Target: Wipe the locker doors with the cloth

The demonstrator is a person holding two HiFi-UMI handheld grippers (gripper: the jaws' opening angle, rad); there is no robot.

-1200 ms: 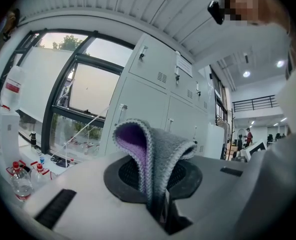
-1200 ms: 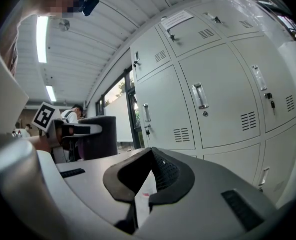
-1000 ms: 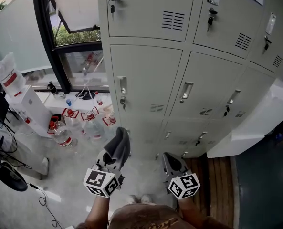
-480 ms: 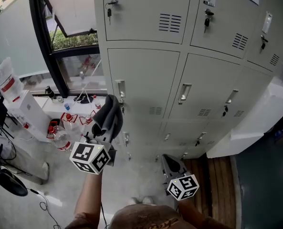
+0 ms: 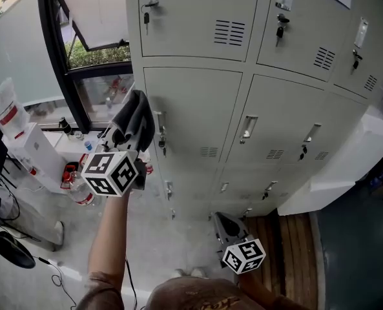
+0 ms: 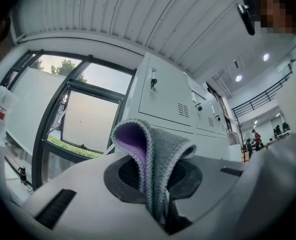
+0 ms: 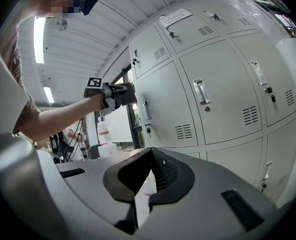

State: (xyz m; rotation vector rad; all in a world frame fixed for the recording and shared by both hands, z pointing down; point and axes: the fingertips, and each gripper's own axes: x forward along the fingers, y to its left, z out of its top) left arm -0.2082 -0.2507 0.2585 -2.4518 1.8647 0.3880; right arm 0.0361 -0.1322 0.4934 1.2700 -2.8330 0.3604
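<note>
The pale grey lockers [image 5: 197, 102] fill the wall ahead, their doors shut, with keys in some locks. My left gripper [image 5: 132, 133] is raised at arm's length and shut on a folded grey cloth [image 5: 137, 116]. The cloth hangs just left of the handle [image 5: 160, 126] of the left middle-row door; I cannot tell if it touches. In the left gripper view the cloth [image 6: 157, 151], purple inside its fold, stands up from the left gripper [image 6: 155, 179]. The right gripper view shows the cloth [image 7: 128, 94] by that door [image 7: 165, 109]. My right gripper [image 5: 225, 228] hangs low, shut and empty, as its own view [image 7: 148, 156] shows.
A dark-framed window [image 5: 81, 63] stands left of the lockers. Water bottles [image 5: 81, 189] and a white dispenser [image 5: 30, 150] crowd the floor below it. Cables [image 5: 55, 273] trail at lower left. A white ledge [image 5: 346, 166] juts out at right above wooden flooring [image 5: 288, 237].
My left gripper has risen from near floor height up and leftward to the middle-row door, carrying the cloth. The right gripper has hardly moved.
</note>
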